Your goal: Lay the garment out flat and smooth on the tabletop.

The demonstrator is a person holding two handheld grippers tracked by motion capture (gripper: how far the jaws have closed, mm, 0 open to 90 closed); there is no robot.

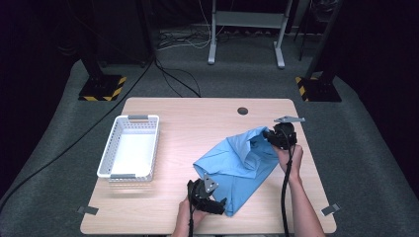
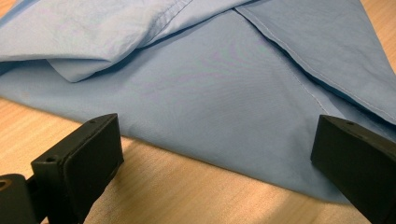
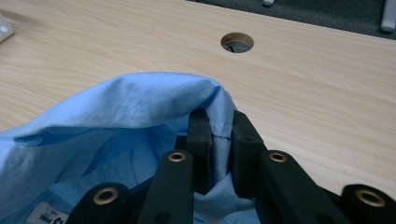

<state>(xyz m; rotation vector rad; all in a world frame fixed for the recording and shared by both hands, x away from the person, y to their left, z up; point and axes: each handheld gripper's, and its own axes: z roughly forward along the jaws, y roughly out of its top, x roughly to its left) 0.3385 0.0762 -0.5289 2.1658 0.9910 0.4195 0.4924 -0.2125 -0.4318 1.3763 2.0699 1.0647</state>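
A light blue cloth lies crumpled on the right half of the wooden table. My right gripper is shut on its far corner and holds that corner lifted off the table. In the right gripper view the two black jaws pinch a fold of the blue cloth at my right gripper. My left gripper rests low at the cloth's near corner. In the left gripper view my left gripper stands open, its jaws wide apart at the near edge of the blue cloth, which lies flat on the wood.
A white slotted basket stands on the table's left side. A round cable hole sits near the far edge, and the cable hole lies ahead of the right jaws. Bare wood stretches between basket and cloth.
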